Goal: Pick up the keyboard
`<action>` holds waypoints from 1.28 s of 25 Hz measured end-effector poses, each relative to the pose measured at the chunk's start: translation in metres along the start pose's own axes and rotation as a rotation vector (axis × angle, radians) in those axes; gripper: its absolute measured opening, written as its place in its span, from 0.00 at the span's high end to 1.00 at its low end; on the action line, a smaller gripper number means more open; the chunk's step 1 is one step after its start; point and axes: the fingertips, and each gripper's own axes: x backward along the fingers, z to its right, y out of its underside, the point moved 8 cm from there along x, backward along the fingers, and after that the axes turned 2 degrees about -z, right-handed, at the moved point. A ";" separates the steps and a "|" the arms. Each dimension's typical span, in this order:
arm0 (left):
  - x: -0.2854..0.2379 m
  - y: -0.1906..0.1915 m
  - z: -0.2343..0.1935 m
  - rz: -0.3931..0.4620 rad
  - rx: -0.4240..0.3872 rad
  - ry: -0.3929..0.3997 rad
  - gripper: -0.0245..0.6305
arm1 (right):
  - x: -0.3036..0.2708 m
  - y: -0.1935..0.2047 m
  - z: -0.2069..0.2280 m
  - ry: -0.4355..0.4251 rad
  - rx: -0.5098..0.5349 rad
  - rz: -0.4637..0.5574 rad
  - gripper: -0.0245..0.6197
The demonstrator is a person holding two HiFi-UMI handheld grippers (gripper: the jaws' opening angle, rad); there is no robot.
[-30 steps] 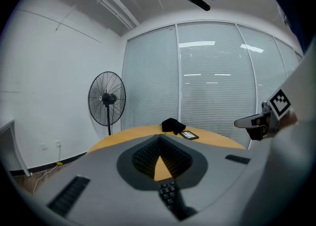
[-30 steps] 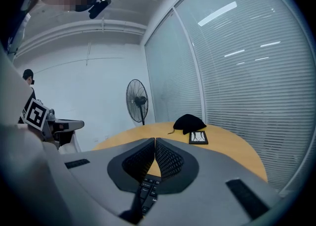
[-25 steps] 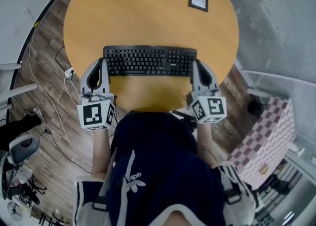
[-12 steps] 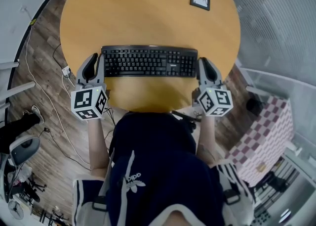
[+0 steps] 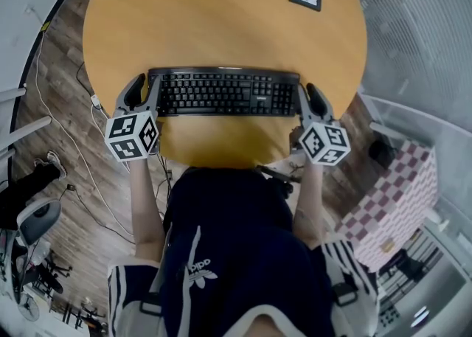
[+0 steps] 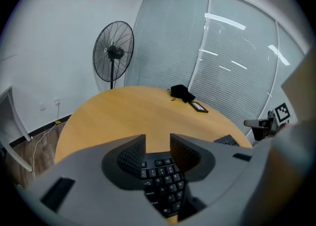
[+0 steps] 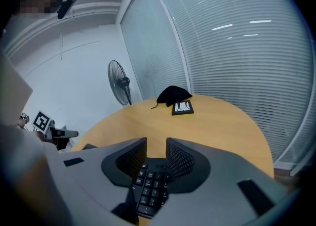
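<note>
Round wooden table [image 5: 221, 18] fills the head view, with a plank floor around it. The black keyboard [image 5: 221, 94] lies flat on the table, near the edge where the person stands.

The step in hand, as I judge it, is to bring both grippers onto the two short ends of the keyboard for the grasp. To do it well, each gripper should go lower and further in, until the end of the keyboard sits fully between the pads and not only a corner of it. Both should then close at about the same moment and at the same depth. In this way the keyboard should come up level and should not turn or slip out on one side.

The left gripper [image 6: 158, 141] is at the left end of the keyboard and the right gripper [image 7: 156, 143] is at the right end. Both have just been opening, and their jaws now stand apart. In each gripper view the keys at that end show in the gap between the two jaws, a little below the tips. The pads do not press on the keyboard, so nothing is held yet.
</note>
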 end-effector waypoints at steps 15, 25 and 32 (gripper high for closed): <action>-0.038 0.034 -0.028 -0.192 0.169 0.019 0.65 | -0.041 0.029 0.032 -0.005 -0.079 -0.149 0.72; -0.054 0.042 -0.033 -0.256 0.188 0.035 0.64 | -0.060 0.041 0.046 -0.009 -0.155 -0.233 0.66; -0.057 0.047 -0.035 -0.266 0.266 0.080 0.64 | -0.065 0.047 0.048 -0.033 -0.168 -0.305 0.65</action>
